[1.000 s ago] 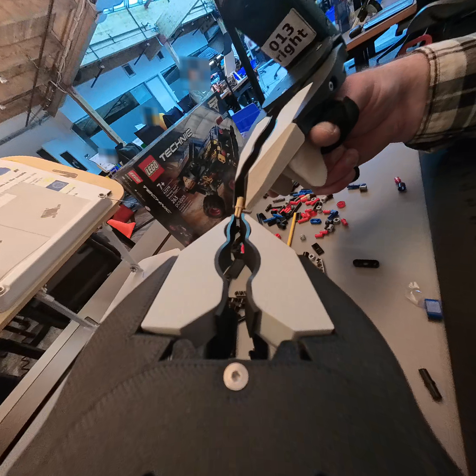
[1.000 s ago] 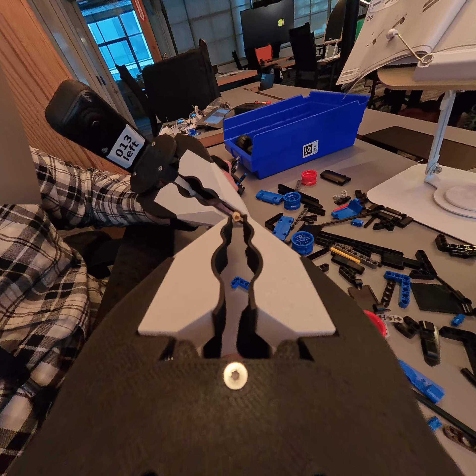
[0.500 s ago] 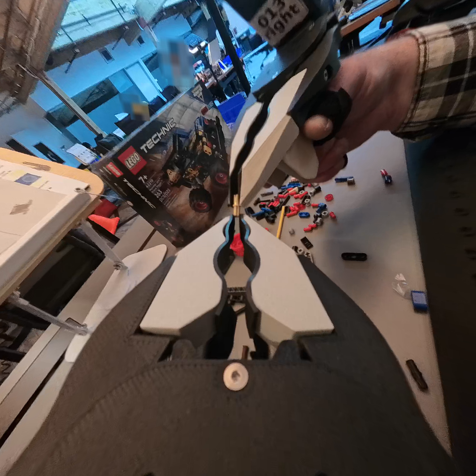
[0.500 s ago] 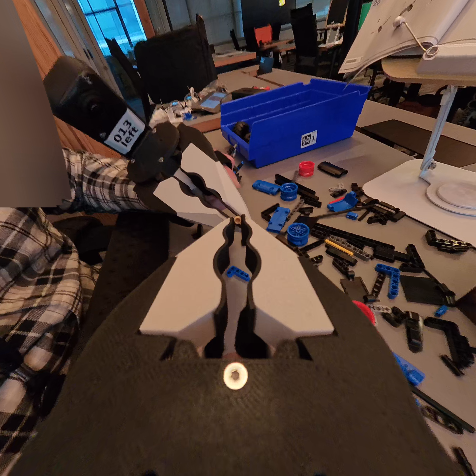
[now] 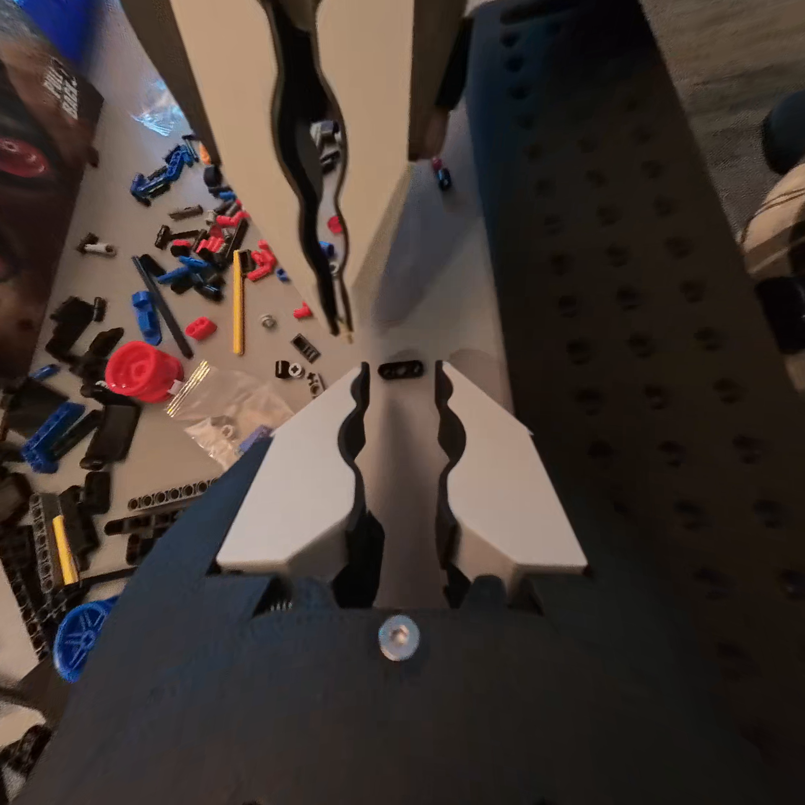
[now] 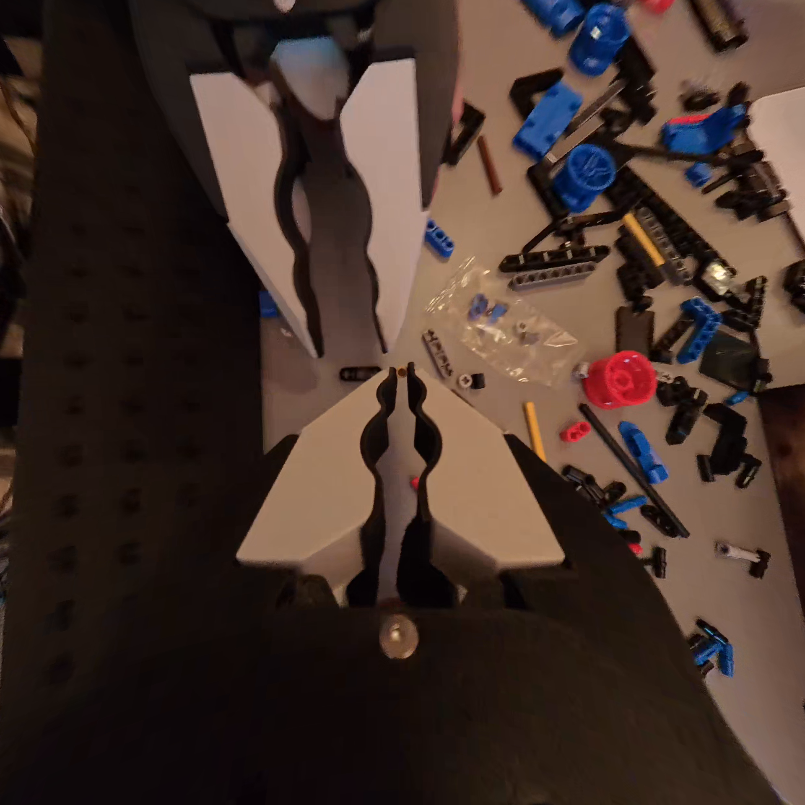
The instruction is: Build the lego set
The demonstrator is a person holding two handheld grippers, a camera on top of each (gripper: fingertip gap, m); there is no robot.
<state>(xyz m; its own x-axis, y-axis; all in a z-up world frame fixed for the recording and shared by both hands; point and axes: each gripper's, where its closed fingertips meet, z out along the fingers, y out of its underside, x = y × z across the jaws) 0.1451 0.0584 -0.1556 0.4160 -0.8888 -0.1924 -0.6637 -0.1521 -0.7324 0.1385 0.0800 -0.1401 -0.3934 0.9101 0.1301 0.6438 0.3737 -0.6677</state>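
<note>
Left gripper [image 5: 401, 368] open, straddling short black beam [image 5: 400, 370]; right gripper [image 6: 400, 371] clamps tan pin [image 6: 401, 372]. Lower squarely before closing.

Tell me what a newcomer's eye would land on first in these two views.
First, the two grippers facing tip to tip over the grey table: the left gripper open above a small black beam, the right gripper pinched on a tiny tan pin. Next, the bright red wheel beside a clear plastic bag, amid scattered blue, black and red pieces.
</note>
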